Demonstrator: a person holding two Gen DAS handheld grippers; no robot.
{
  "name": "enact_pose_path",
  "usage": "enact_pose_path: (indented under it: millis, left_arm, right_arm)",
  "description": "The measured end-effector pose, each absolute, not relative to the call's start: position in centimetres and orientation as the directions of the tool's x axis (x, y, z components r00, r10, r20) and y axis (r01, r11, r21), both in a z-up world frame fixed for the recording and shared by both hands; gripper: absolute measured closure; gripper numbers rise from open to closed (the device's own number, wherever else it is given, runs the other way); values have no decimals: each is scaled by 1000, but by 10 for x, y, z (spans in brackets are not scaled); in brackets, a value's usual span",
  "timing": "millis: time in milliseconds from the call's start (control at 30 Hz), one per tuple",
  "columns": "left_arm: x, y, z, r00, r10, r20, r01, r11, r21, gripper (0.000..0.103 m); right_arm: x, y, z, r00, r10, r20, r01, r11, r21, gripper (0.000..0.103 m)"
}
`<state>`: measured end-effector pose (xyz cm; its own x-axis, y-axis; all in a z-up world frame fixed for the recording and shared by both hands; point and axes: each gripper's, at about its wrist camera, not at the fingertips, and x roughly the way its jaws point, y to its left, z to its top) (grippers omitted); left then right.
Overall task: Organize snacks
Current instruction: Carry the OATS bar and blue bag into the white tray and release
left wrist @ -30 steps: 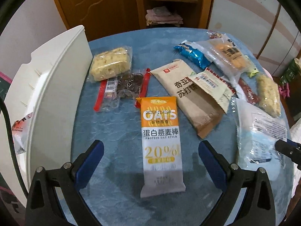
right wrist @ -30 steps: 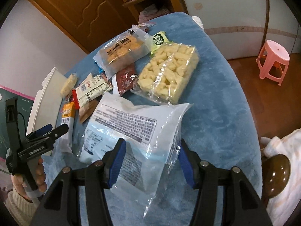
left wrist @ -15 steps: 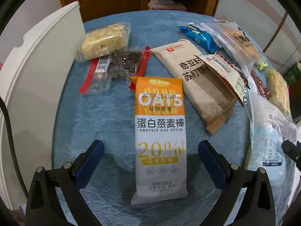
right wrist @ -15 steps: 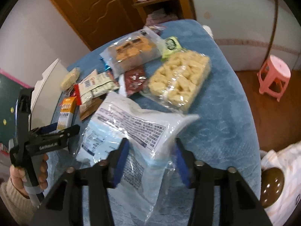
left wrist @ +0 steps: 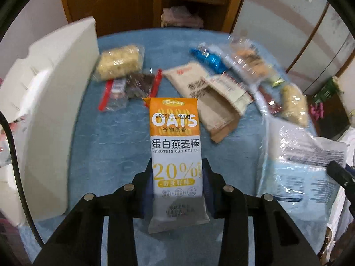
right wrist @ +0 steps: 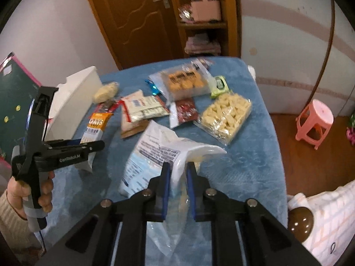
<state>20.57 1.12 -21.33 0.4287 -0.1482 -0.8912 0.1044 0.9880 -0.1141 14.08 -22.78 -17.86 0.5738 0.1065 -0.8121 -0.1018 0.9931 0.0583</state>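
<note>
left claw point(left wrist: 177, 184): clamped on oat stick packet point(left wrist: 175, 141) | right claw point(right wrist: 178, 190): pinched on white snack bag point(right wrist: 155, 153) | other snacks are spread over blue surface point(right wrist: 244, 155)

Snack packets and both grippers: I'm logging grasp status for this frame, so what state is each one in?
Left gripper: shut on the oat stick packet.
Orange-and-white oat stick packet: gripped at its lower half.
Right gripper: shut on the large bag.
Large white-and-blue plastic bag: pinched, bunched upward.
Clear bag of pale puffed snacks: sealed, lying flat.
White plastic storage bin: standing at the table's left edge.
</note>
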Motion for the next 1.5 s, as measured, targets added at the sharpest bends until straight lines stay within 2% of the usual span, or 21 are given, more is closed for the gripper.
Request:
enact_pose_path:
  millis: [233, 400, 600, 933, 1133, 1500]
  left_arm:
    - [158, 33, -141, 519, -155, -840, 158, 984, -83, 67]
    - [131, 59, -97, 574, -111, -811, 142, 989, -36, 66]
    - [112, 122, -36, 666, -7, -746, 52, 998, 36, 66]
    - [125, 217, 26, 740, 155, -654, -100, 988, 120, 66]
    - [163, 253, 35, 746, 196, -637, -167, 980, 107, 66]
    - [223, 280, 0, 711, 195, -676, -183, 979, 90, 66]
  right_arm:
    - [110, -205, -137, 630, 122, -767, -166, 986, 21, 90]
    - [95, -176, -99, 680, 151, -717, -222, 975, -5, 90]
    - [94, -125, -40, 747, 211, -631, -297, 954, -33, 90]
    - [121, -22, 40, 820, 285, -496, -376, 922, -91, 90]
    - [158, 30, 42, 788, 324, -524, -427, 900, -85, 90]
    - [209, 101, -19, 683, 347, -643, -492, 869, -54, 90]
